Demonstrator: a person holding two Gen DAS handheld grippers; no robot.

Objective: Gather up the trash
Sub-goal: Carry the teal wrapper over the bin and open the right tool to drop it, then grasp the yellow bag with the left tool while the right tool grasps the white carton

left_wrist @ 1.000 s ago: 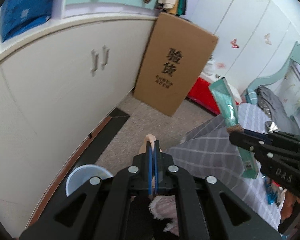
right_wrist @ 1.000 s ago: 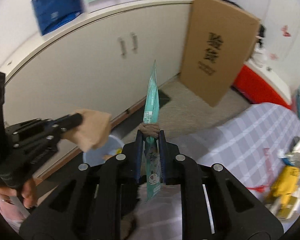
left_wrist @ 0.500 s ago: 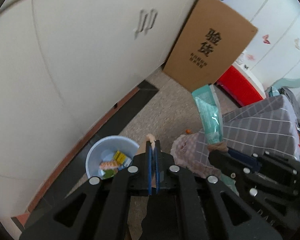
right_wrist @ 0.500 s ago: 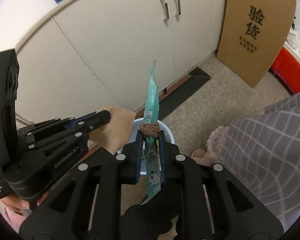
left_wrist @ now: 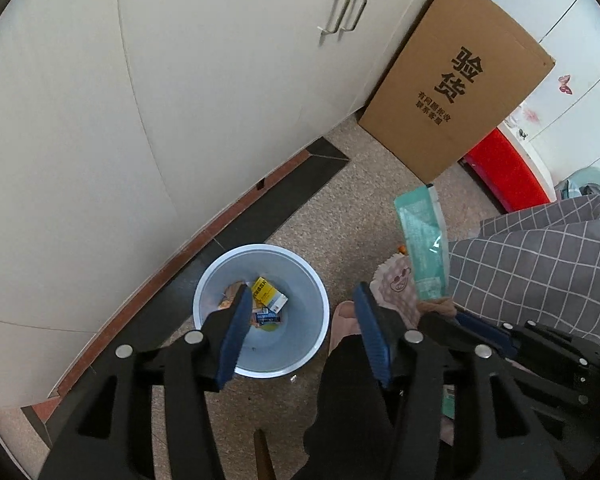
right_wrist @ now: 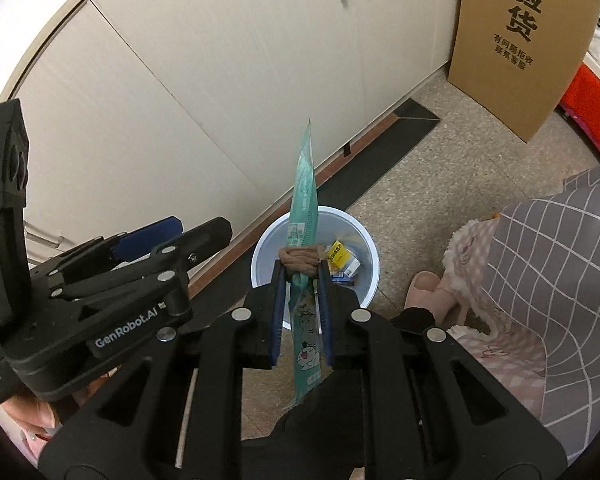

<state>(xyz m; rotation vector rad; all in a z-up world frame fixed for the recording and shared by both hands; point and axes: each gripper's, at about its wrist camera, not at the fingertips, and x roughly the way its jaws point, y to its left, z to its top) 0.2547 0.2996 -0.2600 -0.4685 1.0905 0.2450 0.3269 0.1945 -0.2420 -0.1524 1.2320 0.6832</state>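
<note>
A pale blue bin (left_wrist: 316, 300) stands on the speckled floor (left_wrist: 352, 216), near the dark strip at the foot of the white cupboard (left_wrist: 204, 80). Its rim is round and its walls are bare. At its bottom lie a few pieces of trash: a yellow and white packet (left_wrist: 269, 294), a small blue carton and some orange scraps. From the right wrist view the same bin (right_wrist: 370, 276) shows just beyond the tongs, with the yellow packet (right_wrist: 337, 252) inside it.

The left gripper (left_wrist: 300, 318) hangs over the bin, pointing steeply down. Its jaws are opening, spread about half way, and nothing is between them; the left blue pad overlaps the bin's inside, the right one stands over its right rim. In the right wrist view the left gripper (right_wrist: 172, 232) is at the left, its two fingers apart and empty.

The right gripper (right_wrist: 302, 276) is pressed nearly together, pinching a long teal wrapper (right_wrist: 306, 200) and a brown wad (right_wrist: 300, 258) at its fingertips. The wrapper stands upright above the bin. In the left wrist view the wrapper (left_wrist: 424, 248) is to the right of the bin.

A brown cardboard box (left_wrist: 456, 80) leans against the cupboard at the far right, and a grey checked cloth (left_wrist: 540, 264) hangs at the right, with a pink slipper (right_wrist: 424, 286) beside it.
</note>
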